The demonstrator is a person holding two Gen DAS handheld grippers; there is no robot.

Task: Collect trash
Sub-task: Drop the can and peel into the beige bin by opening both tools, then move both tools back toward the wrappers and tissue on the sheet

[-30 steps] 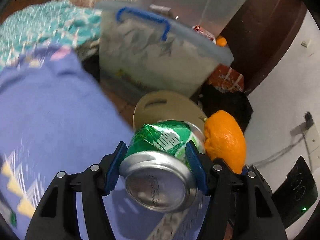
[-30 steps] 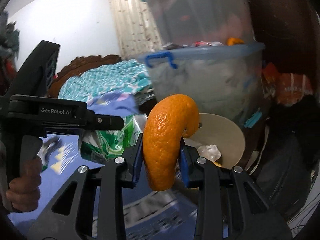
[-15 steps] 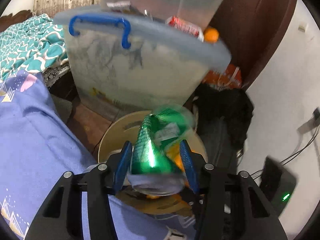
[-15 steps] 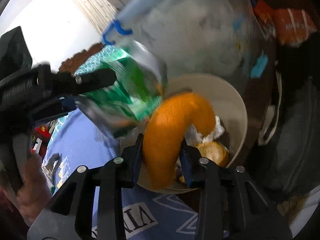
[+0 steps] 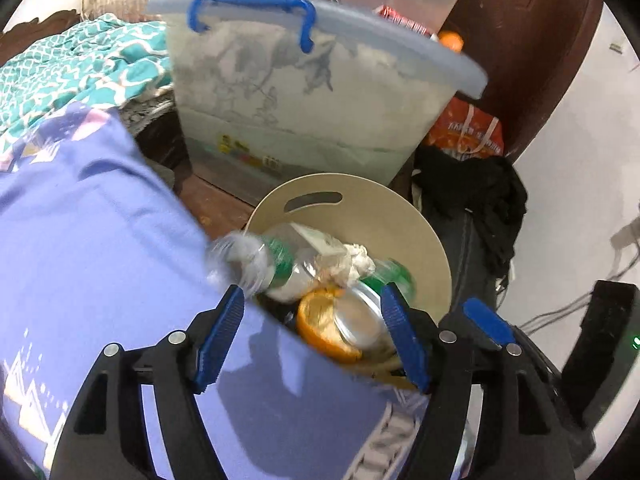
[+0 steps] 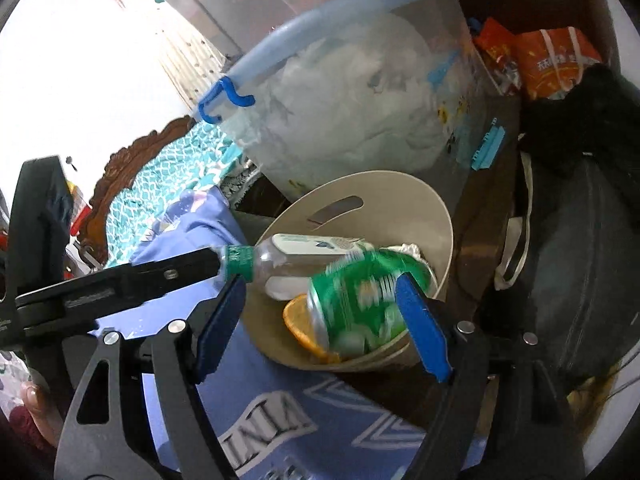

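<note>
Left tongs: spread wide, holding nothing. Right tongs: also spread wide, holding nothing. Both hang over the beige bin, which stands just off the bed's blue sheet edge. In the bin: green can lying on its side, orange peel touching it, clear bottle with green label, crumpled paper. Storage tub with blue handle just behind the bin.

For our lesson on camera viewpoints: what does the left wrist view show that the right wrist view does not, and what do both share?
Only the left wrist view shows the black device with a green light. Only the right wrist view shows the left gripper from the side. Both show the beige bin holding the green can, plastic bottle and orange peel.
</note>
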